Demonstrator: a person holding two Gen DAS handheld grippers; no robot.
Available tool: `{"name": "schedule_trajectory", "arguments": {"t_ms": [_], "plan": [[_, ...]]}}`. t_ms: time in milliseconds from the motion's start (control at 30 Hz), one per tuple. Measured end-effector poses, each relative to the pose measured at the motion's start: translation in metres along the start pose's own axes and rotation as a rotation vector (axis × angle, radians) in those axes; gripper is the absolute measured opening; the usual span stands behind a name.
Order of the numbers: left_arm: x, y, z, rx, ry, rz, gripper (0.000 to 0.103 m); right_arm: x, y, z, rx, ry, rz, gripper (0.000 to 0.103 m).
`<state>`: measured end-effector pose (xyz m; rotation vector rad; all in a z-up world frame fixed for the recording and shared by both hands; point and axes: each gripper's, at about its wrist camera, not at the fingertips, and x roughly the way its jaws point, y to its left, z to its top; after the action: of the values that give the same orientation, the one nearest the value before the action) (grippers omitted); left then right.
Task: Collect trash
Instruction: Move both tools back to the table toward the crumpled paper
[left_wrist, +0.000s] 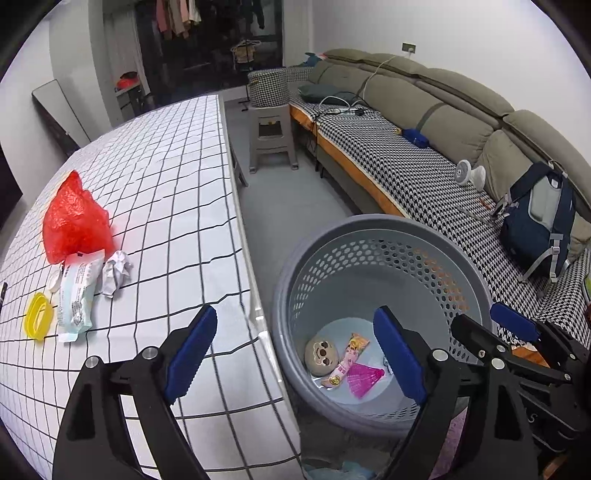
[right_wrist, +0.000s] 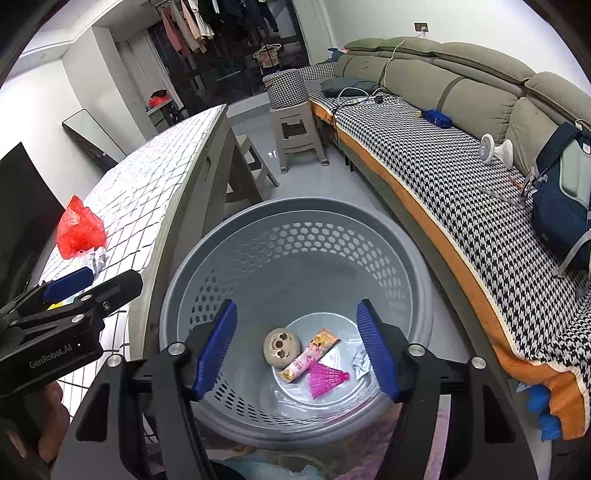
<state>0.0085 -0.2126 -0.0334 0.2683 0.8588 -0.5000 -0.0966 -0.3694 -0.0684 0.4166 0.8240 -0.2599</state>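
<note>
My right gripper (right_wrist: 299, 347) hangs open over the grey perforated basket (right_wrist: 295, 210) with nothing between its fingers. On the basket floor lie a round beige face-print item (right_wrist: 282, 347), a pink snack wrapper (right_wrist: 312, 354), a magenta fan-shaped piece (right_wrist: 327, 378) and a crumpled white scrap (right_wrist: 360, 363). My left gripper (left_wrist: 295, 354) is open and empty, straddling the table edge and the basket rim (left_wrist: 369, 221). On the checked tablecloth (left_wrist: 166, 166) to its left lie a red plastic bag (left_wrist: 74, 221), crumpled white paper (left_wrist: 116, 271), a wipes packet (left_wrist: 77, 295) and a yellow ring (left_wrist: 37, 319).
A long sofa with a houndstooth cover (left_wrist: 406, 166) runs along the right, with a dark blue backpack (left_wrist: 535, 221) and cables on it. A grey plastic stool (left_wrist: 271, 136) stands on the floor beyond the basket. A hand (right_wrist: 48, 424) holds the left gripper's handle.
</note>
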Motion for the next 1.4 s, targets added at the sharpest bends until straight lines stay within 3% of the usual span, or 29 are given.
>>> {"name": "schedule_trajectory", "arguments": {"t_ms": [433, 933, 1400], "plan": [[-0.018, 0.055, -0.018, -0.100, -0.038, 0.095, 0.092, 0.005, 0.037, -0.003, -0.050, 0.012, 0.042, 0.070], [-0.041, 0.151, -0.040, -0.257, -0.063, 0.205, 0.092, 0.022, 0.131, 0.008, -0.184, 0.018, 0.085, 0.075], [-0.045, 0.210, -0.063, -0.322, -0.047, 0.253, 0.092, 0.051, 0.203, 0.010, -0.267, 0.041, 0.127, 0.076]]}}
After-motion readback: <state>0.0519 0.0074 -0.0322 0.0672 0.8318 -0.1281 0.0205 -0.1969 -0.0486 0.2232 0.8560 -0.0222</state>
